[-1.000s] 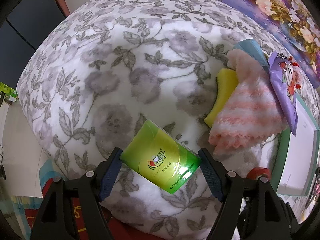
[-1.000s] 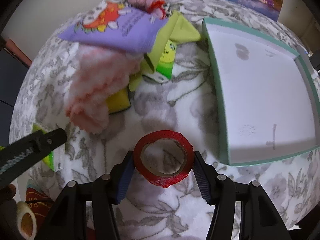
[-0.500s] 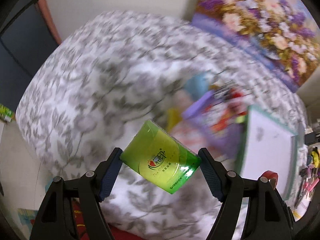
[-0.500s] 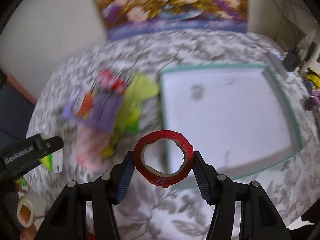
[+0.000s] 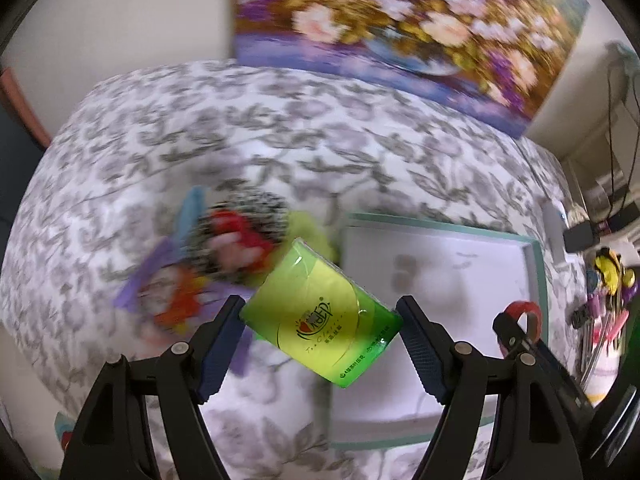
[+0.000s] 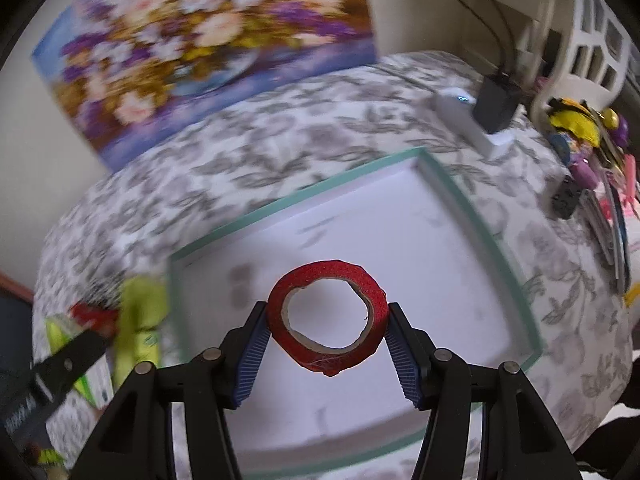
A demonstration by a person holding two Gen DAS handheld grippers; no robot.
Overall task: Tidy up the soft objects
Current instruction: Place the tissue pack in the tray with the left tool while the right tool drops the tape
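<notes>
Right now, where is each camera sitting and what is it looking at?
Left wrist: sits behind the left tongs, looking down at the green tissue pack they hold above the flowery blanket.
Right wrist: sits behind the right tongs, which hold the red tape roll over the white tray.
Both show the tray, blanket and flower painting.

A flower painting (image 5: pixel 404 24) leans against the pale wall (image 5: pixel 120 16).

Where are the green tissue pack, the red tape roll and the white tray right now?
green tissue pack (image 5: pixel 320 316), left wrist view, middle of its printed face.
red tape roll (image 6: pixel 280 312), right wrist view, left side of the ring.
white tray (image 6: pixel 448 264), right wrist view, bare white floor.
</notes>
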